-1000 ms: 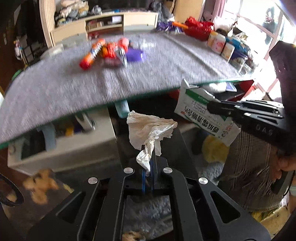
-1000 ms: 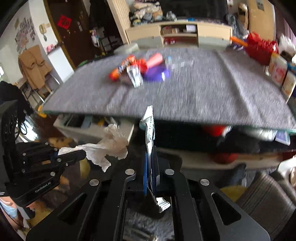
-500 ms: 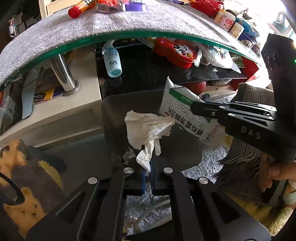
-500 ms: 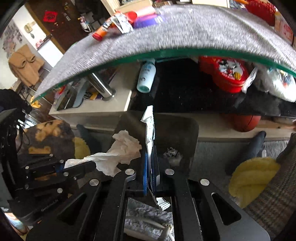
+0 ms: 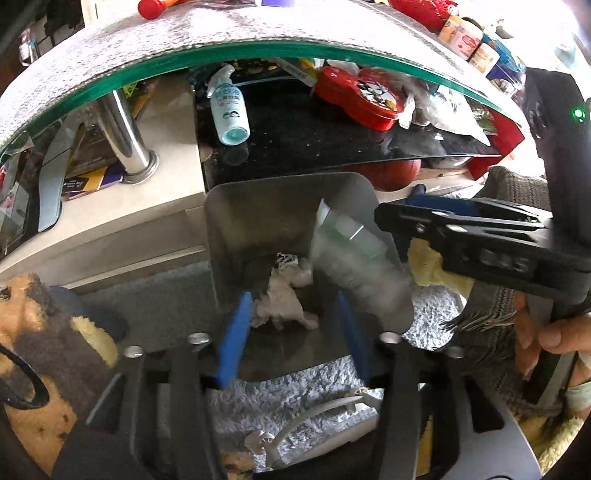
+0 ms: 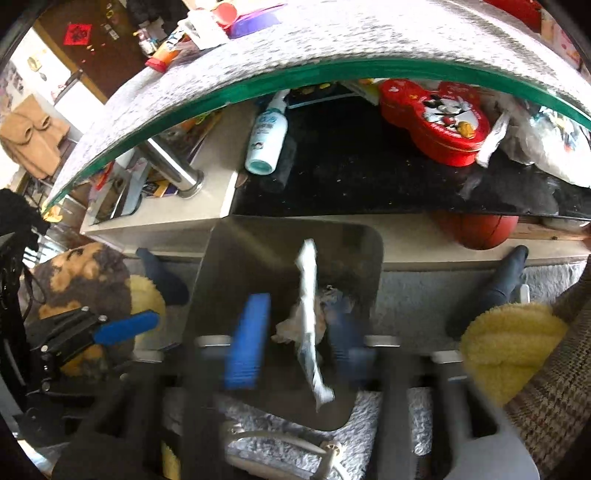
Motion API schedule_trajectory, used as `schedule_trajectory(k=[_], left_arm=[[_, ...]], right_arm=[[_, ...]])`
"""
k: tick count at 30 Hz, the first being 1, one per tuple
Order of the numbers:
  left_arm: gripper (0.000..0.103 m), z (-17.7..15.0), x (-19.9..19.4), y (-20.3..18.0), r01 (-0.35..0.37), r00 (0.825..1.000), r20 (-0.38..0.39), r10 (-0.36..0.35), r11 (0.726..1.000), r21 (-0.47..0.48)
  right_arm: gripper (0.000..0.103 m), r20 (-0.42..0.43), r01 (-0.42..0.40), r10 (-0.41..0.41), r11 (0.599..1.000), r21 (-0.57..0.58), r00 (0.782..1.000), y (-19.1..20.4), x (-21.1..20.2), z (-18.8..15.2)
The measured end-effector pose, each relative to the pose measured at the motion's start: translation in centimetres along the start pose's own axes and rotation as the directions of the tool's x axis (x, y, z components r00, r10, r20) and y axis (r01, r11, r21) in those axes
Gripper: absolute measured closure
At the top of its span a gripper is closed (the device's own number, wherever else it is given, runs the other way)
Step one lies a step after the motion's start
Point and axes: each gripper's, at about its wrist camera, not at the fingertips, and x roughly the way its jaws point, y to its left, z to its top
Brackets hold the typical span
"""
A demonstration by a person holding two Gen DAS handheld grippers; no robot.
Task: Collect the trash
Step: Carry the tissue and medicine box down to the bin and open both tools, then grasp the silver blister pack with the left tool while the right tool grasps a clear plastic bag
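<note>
A dark square trash bin [image 5: 258, 206] stands on the floor under the table edge; it also shows in the right wrist view [image 6: 236, 266]. My left gripper [image 5: 291, 325] is open above it. The crumpled tissue [image 5: 284, 295] lies inside the bin. My right gripper [image 6: 295, 332] is open above the bin, and the flat white-green packet [image 6: 308, 325] is falling, blurred, between its fingers. The packet shows blurred in the left wrist view [image 5: 354, 266], below the right gripper [image 5: 424, 218].
A glass table with a grey mat [image 5: 221, 40] overhangs the bin. On its lower shelf lie a spray bottle [image 5: 229, 110] and a red tin [image 5: 362, 96]. More trash lies on the mat [image 6: 207, 26]. A fluffy rug [image 5: 295, 391] and plush cushions surround the bin.
Both grippers have opened. The tissue has dropped from the left gripper into the bin, and the packet has left the right gripper and is falling.
</note>
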Motion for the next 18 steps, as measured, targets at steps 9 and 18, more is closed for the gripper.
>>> schedule_trajectory(k=[9,18], left_arm=[[0.010,1.5,-2.8,1.5,-0.088,0.994,0.060,0.089,0.996,-0.025],[0.008,5.9,-6.5,3.4,-0.102,0.982,0.153,0.110,0.993,-0.057]], right_arm=[[0.011,0.031,-0.060,0.060,0.998,-0.026,0.998,-0.6,-3.4,2.0],[0.007,0.165,0.005,0.003,0.999,-0.046,0.986,-0.9,-7.6,7.9]])
